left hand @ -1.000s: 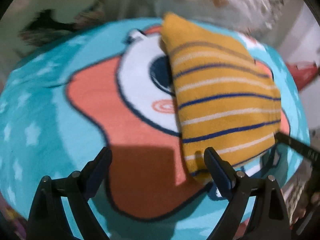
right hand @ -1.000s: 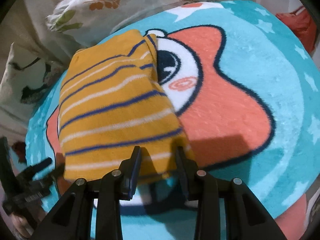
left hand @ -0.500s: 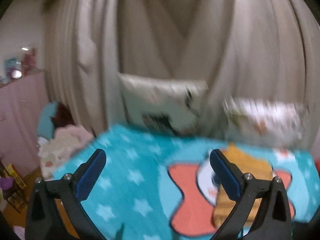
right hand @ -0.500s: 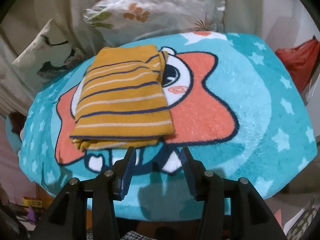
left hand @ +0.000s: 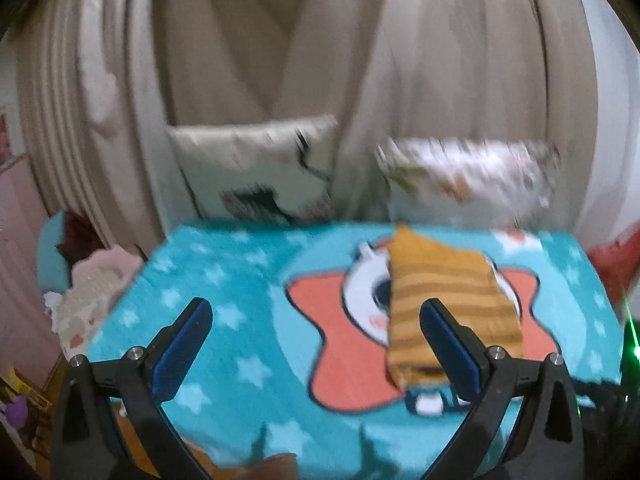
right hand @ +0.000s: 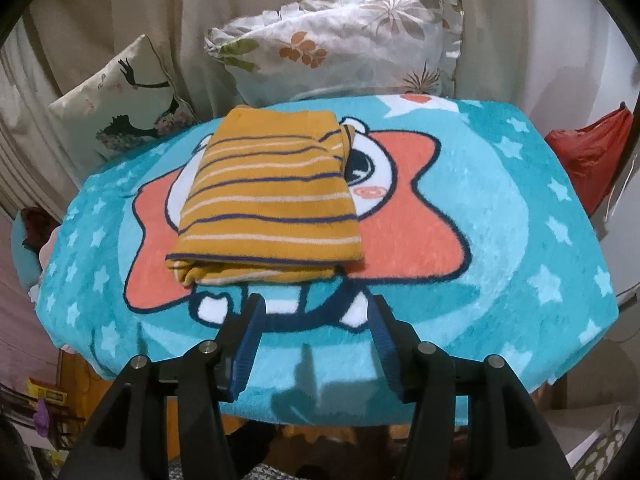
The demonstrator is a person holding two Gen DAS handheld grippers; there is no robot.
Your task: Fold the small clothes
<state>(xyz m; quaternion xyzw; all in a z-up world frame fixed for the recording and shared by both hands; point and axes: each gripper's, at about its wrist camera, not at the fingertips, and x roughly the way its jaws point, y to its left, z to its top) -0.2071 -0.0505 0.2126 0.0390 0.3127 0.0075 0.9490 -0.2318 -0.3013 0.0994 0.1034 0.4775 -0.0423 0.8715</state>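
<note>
Teal star blanket (right hand: 500,208) under folded mustard striped garment (right hand: 268,204).

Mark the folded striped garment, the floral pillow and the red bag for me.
folded striped garment (right hand: 268,200), right wrist view, middle of its top layer.
floral pillow (right hand: 344,44), right wrist view, centre of its face.
red bag (right hand: 588,160), right wrist view, middle of its visible side.

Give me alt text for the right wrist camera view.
A folded mustard striped garment lies on a teal star-print blanket, free of the open, empty right gripper in the foreground. Two pillows lean against beige curtains behind.
</note>
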